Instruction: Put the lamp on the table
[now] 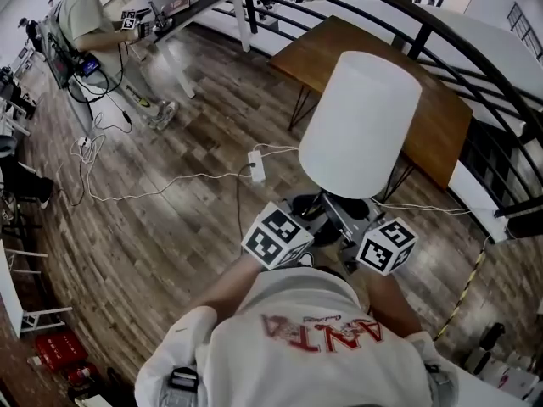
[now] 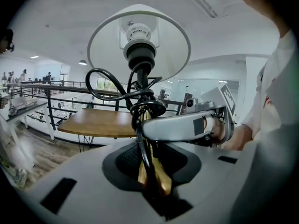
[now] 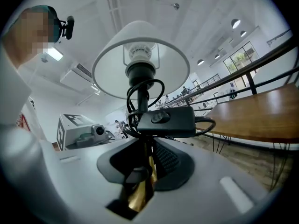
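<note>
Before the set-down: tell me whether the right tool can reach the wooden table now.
Probably, with a step forward: the right tool, shut on the lamp, hangs short of the table, and nothing raised stands between them.

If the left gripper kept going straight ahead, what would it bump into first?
Probably the right gripper, clamped on the lamp stem just ahead of the left gripper's own grip; the coiled cord sits just beyond.

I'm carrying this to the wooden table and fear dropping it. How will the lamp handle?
The lamp probably tips easily: wide shade over a thin brass stem. That smooth stem may slip. The cord wound round it looks floppy and could uncoil.
</note>
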Available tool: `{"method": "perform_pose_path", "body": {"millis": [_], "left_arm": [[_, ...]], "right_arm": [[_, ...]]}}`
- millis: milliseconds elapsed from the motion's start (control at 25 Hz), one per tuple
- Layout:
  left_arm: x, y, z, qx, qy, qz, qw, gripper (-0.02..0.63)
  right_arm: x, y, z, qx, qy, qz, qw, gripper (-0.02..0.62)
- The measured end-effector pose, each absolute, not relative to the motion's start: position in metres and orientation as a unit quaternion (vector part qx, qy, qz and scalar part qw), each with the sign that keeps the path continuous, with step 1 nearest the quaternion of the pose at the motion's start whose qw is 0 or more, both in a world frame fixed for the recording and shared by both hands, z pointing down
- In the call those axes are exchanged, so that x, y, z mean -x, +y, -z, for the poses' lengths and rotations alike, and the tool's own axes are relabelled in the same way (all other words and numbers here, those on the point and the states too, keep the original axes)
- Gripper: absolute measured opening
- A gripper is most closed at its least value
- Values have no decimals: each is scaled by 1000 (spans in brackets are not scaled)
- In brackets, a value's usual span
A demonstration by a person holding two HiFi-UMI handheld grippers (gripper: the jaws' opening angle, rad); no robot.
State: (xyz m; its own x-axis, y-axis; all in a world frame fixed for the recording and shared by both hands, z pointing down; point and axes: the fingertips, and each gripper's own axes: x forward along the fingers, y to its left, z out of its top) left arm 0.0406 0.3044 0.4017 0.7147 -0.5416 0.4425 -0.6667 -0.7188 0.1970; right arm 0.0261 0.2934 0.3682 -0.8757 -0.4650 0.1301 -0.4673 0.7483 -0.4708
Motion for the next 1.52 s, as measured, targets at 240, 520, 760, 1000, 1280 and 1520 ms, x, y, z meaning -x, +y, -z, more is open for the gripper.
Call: {"method": "perform_pose_path", "body": {"millis": [240,520,760,1000,1280,1520], "left_arm": [[-57,262,-407,-908,-333,-187,175,104],[-63,217,-414,-908,-326,-188,183,103],[-62,170,-420,-917,-297,-190,184,103],[-53,107,-415,-928,-266,-190,177,104],[-26,33,-405,-939,-231,-194,167,103],[-9,-19,-396,-946,-208,-198,151,103]], "right_arm": [[-42,252,-373,-245,-935,-257,-1,86],[-49,205,-381,-250,-931,-266,1,86],[-48,157,-387,-278,-923,-267,2,86],[-39,94,-383,-311,-913,-263,-2,86],[-12,18,-373,-341,-904,-257,-14,86],[3,-33,-365,-370,-894,-252,-28,86]]}}
